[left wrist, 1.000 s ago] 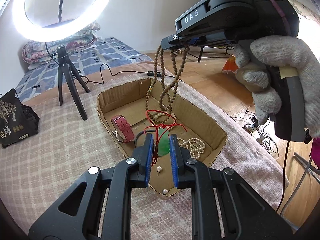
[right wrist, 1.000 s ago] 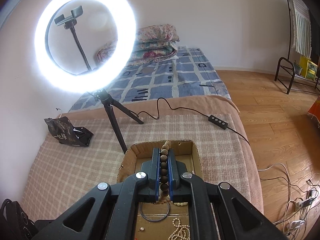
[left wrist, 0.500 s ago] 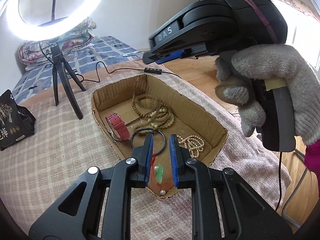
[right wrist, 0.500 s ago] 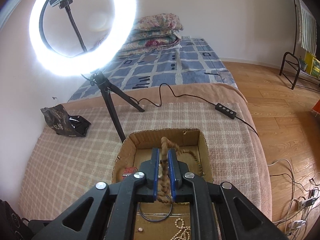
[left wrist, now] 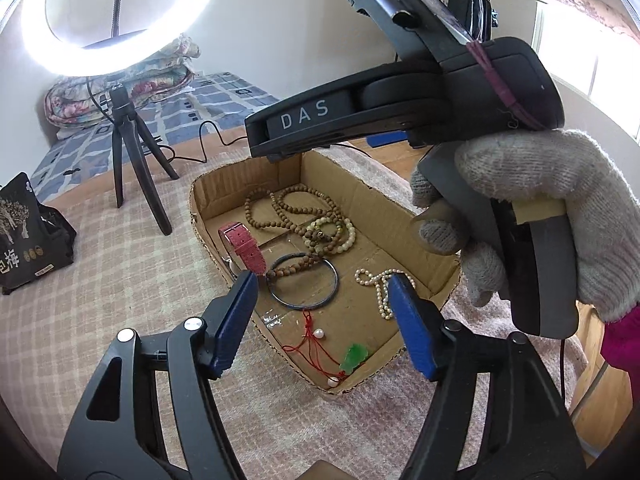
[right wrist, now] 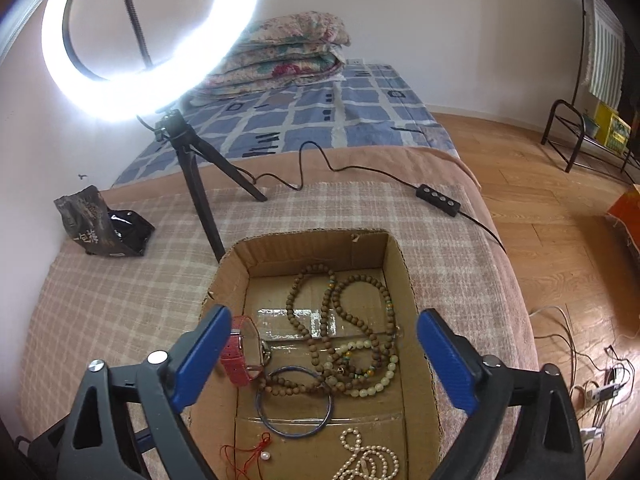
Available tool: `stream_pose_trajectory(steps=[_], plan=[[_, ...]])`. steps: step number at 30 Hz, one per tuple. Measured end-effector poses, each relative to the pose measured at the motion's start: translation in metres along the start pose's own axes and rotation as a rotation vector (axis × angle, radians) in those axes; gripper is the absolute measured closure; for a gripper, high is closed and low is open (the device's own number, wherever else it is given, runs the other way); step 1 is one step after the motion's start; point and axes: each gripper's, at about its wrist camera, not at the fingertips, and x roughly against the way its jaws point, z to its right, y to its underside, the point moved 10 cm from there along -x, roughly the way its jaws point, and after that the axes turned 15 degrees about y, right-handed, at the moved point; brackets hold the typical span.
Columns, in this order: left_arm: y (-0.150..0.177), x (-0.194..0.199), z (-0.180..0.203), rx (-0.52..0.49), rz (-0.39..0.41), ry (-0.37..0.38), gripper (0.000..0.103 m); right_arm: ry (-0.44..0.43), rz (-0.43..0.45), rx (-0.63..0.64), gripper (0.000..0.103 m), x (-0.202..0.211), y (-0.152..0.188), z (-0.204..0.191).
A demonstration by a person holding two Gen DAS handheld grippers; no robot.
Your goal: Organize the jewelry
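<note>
In the left wrist view, we are holding the left gripper [left wrist: 322, 312] over the near end of the cardboard box [left wrist: 384, 216], its jaws opening with nothing pressed between them. Below the gap we are seeing the red cord necklace [left wrist: 310, 344] with its green pendant [left wrist: 354, 356] lying loose on the box floor, which suggests it is lying there released rather than gripped. We are also seeing a dark bangle [left wrist: 303, 282], a pearl strand [left wrist: 378, 280] and a pink watch strap [left wrist: 242, 246] resting in the same box. Everything is being gathered in one container, which we judge to be the point of the tidying. The gloved hand [left wrist: 532, 216] is carrying the right gripper above the far half of the box; its fingertips are hidden here behind its own body.

In the right wrist view, we are looking down between the right gripper [right wrist: 322, 356] jaws, which are opening wide with nothing touching the blue pads [right wrist: 202, 354]. The long wooden bead necklace [right wrist: 344, 320] is lying coiled on the box floor beneath them, overlapping a pale bead bracelet [right wrist: 376, 380] and the bangle's rim. We judge it is lying free, since no bead is touching either pad. The box is sitting on the checked blanket [right wrist: 120, 300], beside the tripod [right wrist: 196, 184] of the ring light [right wrist: 132, 92], presumably for good lighting.
</note>
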Motion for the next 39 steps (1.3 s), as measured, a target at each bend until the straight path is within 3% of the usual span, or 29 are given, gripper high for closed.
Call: stream_pose_trajectory(steps=[7,19,29,36,39], plan=[[0.002,0.004,-0.003,0.008,-0.004,-0.006,0.029,0.054,0.005,-0.009,0.000,0.003,0.001,0.003],[0.000,0.025,-0.003,0.000,0.009,-0.026,0.028,0.070,0.052,-0.011,0.000,0.032,-0.003,0.000],[-0.025,0.088,-0.010,0.006,0.076,-0.067,0.028,0.104,0.124,-0.067,0.000,0.091,-0.010,0.012],[-0.039,0.139,0.007,-0.038,0.125,-0.082,0.028,0.144,0.185,-0.100,0.000,0.143,-0.011,0.022],[-0.041,0.162,0.014,-0.033,0.146,-0.084,0.015,0.157,0.207,-0.108,0.000,0.166,-0.005,0.023]])
